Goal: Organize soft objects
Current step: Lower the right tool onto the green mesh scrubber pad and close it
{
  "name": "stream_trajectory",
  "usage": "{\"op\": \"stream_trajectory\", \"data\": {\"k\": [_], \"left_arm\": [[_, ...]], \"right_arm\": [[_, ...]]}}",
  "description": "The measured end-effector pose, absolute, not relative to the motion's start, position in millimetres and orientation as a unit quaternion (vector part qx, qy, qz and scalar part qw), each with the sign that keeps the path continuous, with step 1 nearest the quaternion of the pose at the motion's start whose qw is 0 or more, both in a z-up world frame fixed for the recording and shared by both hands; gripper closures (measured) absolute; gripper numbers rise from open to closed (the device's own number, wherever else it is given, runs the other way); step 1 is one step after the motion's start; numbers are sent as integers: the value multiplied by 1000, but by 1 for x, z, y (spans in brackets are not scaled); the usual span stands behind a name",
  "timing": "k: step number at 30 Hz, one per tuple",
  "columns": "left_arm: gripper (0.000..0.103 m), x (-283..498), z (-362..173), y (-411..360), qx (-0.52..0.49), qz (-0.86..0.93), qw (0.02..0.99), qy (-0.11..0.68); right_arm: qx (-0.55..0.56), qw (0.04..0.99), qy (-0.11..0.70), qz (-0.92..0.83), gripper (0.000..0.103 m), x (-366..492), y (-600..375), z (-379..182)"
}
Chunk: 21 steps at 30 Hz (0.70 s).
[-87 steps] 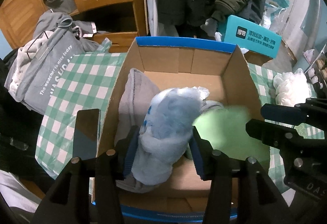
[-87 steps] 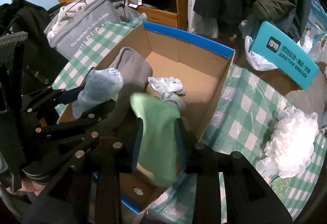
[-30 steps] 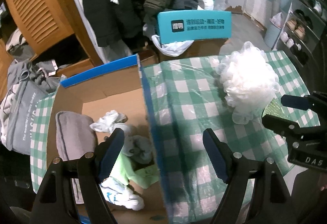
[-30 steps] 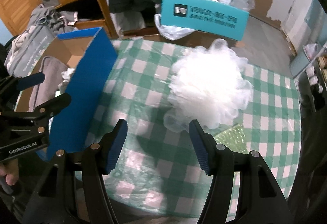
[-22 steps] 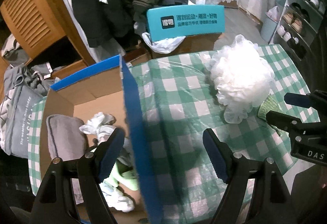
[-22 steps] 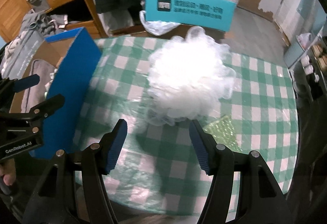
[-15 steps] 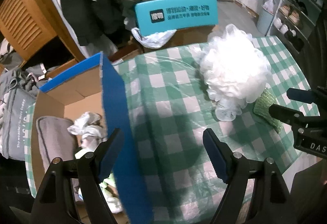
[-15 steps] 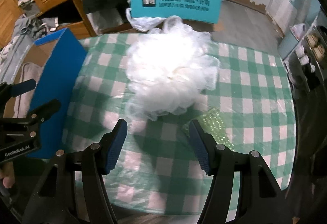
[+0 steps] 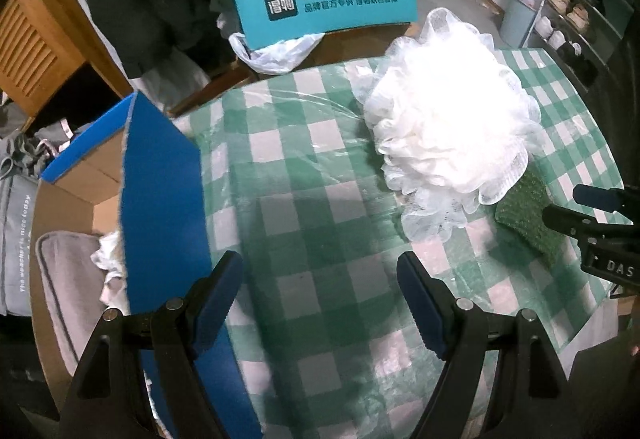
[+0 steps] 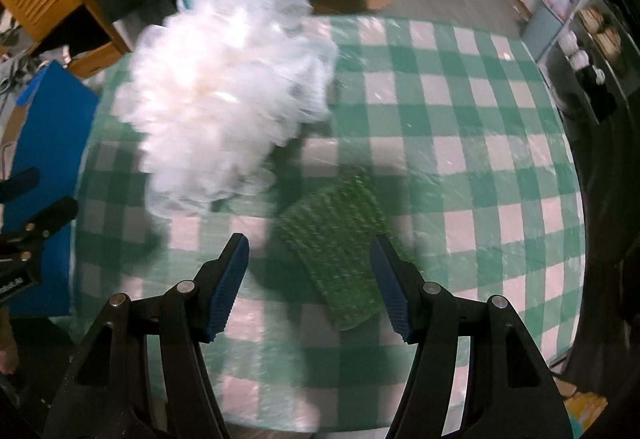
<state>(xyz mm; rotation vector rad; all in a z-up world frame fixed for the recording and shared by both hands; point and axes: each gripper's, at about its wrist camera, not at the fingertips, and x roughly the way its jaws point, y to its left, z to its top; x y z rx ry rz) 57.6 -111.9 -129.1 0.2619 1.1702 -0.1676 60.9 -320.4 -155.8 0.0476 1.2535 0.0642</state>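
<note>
Jaws of both grippers, left (image 9: 320,295) and right (image 10: 308,279), gape empty. One white mesh puff (image 9: 448,135) and one green scrubber (image 10: 340,247) lie on the surface (image 10: 460,159). Both grippers have left the box (image 9: 160,191).

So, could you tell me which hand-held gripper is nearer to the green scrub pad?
Right. The right hand-held gripper hangs open just over the green scrub pad, which shows between its fingers. The left hand-held gripper is over bare tablecloth beside the box.
</note>
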Motion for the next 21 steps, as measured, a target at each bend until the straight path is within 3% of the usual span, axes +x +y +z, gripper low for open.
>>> {"op": "stream_trajectory", "data": {"k": [21], "left_arm": [[22, 71, -179, -131, 122, -82, 793, 591]], "right_arm": [[11, 780, 625, 18, 40, 67, -344, -217]]}}
